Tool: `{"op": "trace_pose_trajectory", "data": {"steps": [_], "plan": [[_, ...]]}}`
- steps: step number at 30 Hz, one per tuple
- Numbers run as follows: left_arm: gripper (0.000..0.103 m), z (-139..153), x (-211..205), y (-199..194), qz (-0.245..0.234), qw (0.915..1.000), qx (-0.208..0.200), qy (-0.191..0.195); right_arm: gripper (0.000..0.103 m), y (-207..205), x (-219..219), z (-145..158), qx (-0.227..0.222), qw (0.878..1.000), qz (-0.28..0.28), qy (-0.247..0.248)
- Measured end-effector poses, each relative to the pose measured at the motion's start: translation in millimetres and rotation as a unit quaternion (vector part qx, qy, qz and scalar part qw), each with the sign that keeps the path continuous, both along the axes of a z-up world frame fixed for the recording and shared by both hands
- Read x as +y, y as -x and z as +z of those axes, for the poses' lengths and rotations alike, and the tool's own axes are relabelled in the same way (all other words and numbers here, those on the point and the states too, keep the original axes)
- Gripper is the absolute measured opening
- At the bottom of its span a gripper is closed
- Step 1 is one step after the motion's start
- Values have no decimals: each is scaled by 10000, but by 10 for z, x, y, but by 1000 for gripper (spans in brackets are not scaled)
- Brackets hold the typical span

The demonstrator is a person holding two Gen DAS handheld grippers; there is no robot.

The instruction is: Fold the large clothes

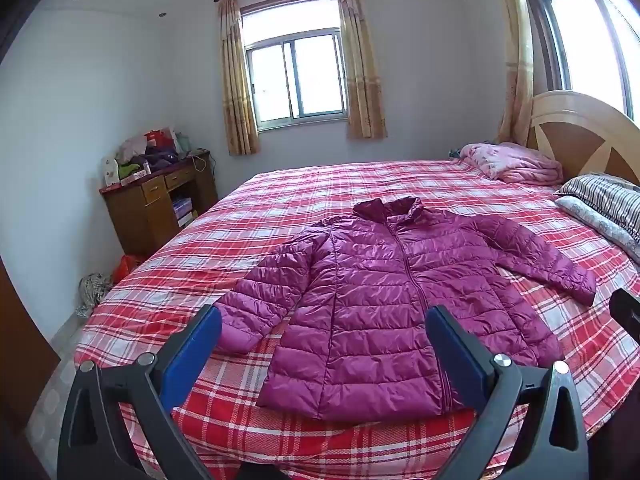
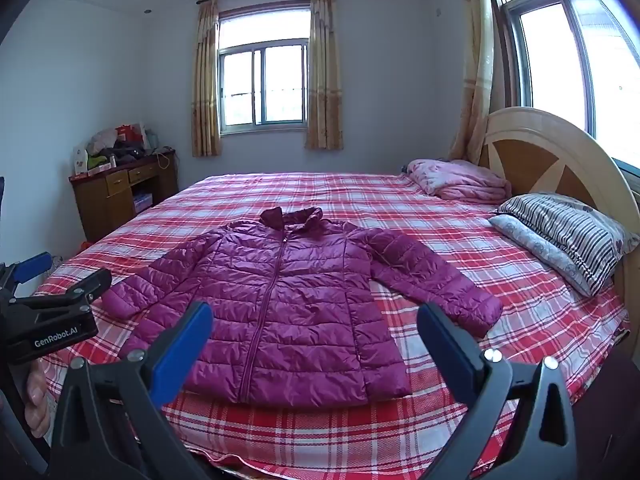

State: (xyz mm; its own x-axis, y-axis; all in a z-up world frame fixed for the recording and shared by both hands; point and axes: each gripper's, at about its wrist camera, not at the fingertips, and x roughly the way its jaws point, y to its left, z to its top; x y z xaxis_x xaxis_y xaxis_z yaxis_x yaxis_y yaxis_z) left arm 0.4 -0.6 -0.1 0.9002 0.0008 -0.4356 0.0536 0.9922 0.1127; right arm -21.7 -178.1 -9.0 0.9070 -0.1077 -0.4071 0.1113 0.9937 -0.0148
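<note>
While both jaws gape, magenta jacket (image 1: 384, 304) flat, plaid bed (image 1: 280, 192)

Two handheld grippers of black moulded plastic, each with a pair of fingers faced in blue pads. On the left gripper (image 1: 323, 340), silver round-headed screws sit at the finger pivots, and triangular cut-outs lighten the outer arms; the right gripper (image 2: 315, 338) is built the same, screws and cut-outs alike. Seen side-on from the right wrist camera, the left gripper's body carries white lettering, "GenRobot.AI". A hand (image 2: 37, 400) wraps its black handle below; no sleeve shows.
</note>
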Motion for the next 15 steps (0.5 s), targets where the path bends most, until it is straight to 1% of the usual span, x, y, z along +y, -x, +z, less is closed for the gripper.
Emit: {"op": "trace_pose_trajectory", "data": {"steps": [4, 6, 11, 15], "plan": [[102, 4, 31, 1, 132, 9999, -52, 66, 103, -7, 11, -19, 19, 10000, 12, 12], [102, -3, -52, 7, 21, 10000, -88, -27, 103, -15, 6, -30, 32, 10000, 13, 3], [102, 19, -50, 38, -3, 10000, -75, -7, 103, -14, -53, 8, 24, 10000, 13, -5], [102, 53, -51, 74, -5, 10000, -92, 13, 103, -11, 5, -45, 43, 10000, 19, 12]]}}
